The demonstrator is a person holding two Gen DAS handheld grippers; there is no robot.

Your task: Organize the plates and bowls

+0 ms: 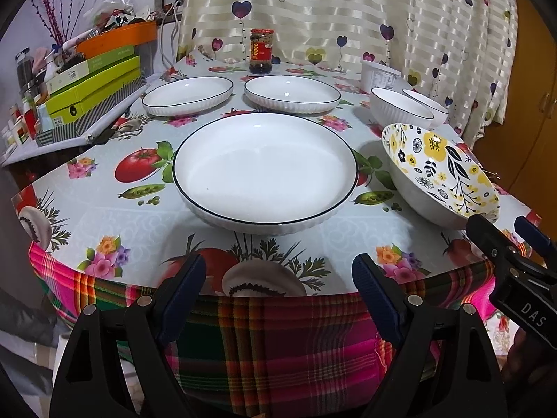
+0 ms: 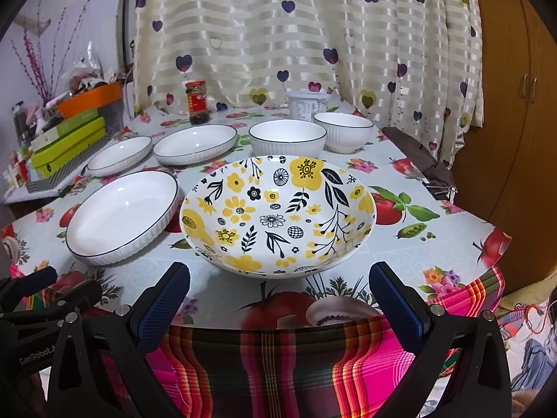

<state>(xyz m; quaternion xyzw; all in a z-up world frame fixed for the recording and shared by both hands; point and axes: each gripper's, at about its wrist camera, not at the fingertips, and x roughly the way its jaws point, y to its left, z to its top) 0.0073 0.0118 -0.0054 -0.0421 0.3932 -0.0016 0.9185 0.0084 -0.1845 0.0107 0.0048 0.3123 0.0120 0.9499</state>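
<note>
Straight ahead of the left gripper [image 1: 278,289], its jaws spread wide and gripping nothing, sits the big white plate [image 1: 265,170] at the near edge of the table [image 1: 104,219], lined up between the fingers, likely the first pick. It's round, so no long axis; it lies flat, mouth up. Behind it 2 smaller white plates [image 1: 188,94] [image 1: 292,93] sit side by side at the far end, unstacked, with a sauce jar [image 1: 261,50] beyond. At right, the floral bowl [image 1: 440,170], and 2 white bowls [image 1: 400,108] [image 1: 426,106] touching each other behind it.

Over to the right wrist view: the right gripper [image 2: 278,299] also gapes wide, empty, centred on the floral bowl, which rests upright on its foot, mouth up, just beside the big white plate. Everything lies single and spread out, so stacking hasn't started, I'd judge. The left gripper pokes in at the near left.
</note>
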